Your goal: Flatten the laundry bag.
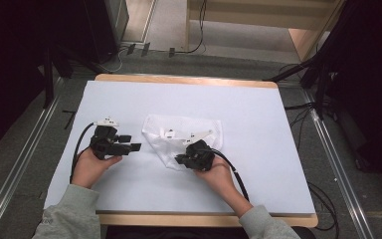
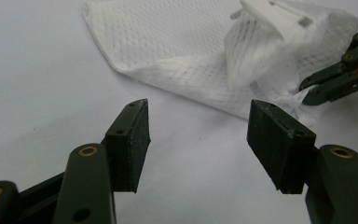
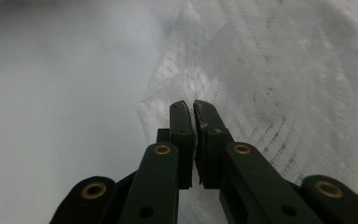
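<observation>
Lab recording station.
White-covered table (image 1: 258, 114) centre frame; metal floor rails (image 1: 25, 159) at left and right edges; cables (image 1: 199, 30) and black stands (image 1: 298, 69) along the top.

1 overhead, 2 close claw-mounted views

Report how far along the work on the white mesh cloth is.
Done: the right gripper has shut on the lower tip of the white mesh cloth. In hand: the left gripper sits open beside it, touching nothing. Left: the cloth lies rumpled on the table, partly folded over, not yet tidy.
</observation>
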The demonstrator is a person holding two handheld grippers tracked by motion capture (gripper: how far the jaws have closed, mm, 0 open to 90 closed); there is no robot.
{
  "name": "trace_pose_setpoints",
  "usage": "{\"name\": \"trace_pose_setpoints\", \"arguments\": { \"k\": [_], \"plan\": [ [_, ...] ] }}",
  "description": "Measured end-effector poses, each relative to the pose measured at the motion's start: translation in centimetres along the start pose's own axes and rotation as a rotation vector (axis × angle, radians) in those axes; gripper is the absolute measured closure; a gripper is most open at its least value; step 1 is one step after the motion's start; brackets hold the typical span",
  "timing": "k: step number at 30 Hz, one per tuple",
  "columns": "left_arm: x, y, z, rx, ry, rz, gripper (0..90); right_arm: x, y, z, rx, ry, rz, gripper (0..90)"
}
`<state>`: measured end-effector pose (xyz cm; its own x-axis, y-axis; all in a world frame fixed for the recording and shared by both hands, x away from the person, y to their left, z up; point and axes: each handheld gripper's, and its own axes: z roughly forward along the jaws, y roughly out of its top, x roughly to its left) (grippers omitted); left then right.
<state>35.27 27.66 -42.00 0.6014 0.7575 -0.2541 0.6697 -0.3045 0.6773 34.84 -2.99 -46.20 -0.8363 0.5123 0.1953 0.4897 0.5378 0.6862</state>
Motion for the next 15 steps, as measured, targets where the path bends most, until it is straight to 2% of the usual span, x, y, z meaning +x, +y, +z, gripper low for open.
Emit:
{"name": "trace_pose_setpoints", "arguments": {
  "k": [2,8,11,12,15],
  "plan": [
    [0.0,0.2,0.1,-0.003,-0.003,0.001,39.9,0.2,-0.1,0.2,0.004,0.004,-0.01,87.7],
    [-0.2,0.5,0.5,0.0,-0.01,0.014,39.9,0.5,-0.4,0.0,0.007,0.019,0.0,85.4],
    [-0.2,0.7,0.6,0.001,-0.018,0.021,40.1,0.7,-0.3,-0.6,0.003,0.029,-0.002,81.8],
    [-0.3,0.8,0.6,0.0,-0.016,0.022,40.2,1.1,-0.2,-1.2,-0.007,0.025,-0.016,78.2],
    [-0.6,1.0,0.7,-0.006,-0.024,0.033,40.2,1.3,-0.1,-2.2,-0.02,0.024,-0.025,76.1]
  ]
}}
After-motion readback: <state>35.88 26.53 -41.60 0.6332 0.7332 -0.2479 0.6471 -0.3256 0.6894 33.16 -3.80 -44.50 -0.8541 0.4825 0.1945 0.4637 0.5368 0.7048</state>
